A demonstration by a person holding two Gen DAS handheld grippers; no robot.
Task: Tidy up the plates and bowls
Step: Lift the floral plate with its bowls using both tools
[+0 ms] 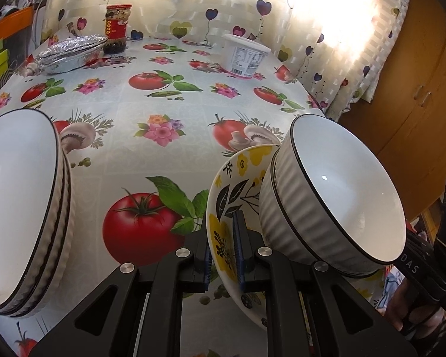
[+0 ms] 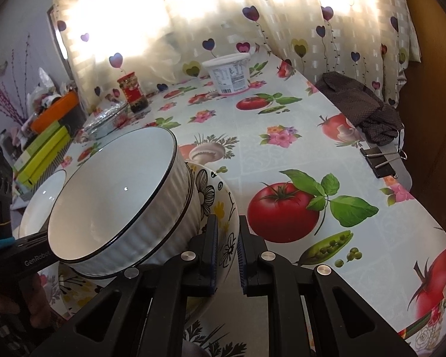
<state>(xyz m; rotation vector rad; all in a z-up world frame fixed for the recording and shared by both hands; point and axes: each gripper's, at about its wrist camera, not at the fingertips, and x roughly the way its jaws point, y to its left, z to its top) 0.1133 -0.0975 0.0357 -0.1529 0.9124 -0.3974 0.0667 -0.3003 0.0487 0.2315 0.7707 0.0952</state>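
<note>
The flowered plate's [image 1: 223,196] lower rim is hidden behind both tools. It is pinched by the left gripper [image 1: 223,255] and right gripper [image 2: 226,255], angled downward; ribbed bowls [image 1: 327,196] rest on it.

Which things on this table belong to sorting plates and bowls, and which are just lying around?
Job: floral yellow-and-black plate, ribbed white bowls on it, second ribbed white bowl stack.
Lying about: foil tray, red-labelled jar, white plastic tub, dark cloth, binder clip.
</note>
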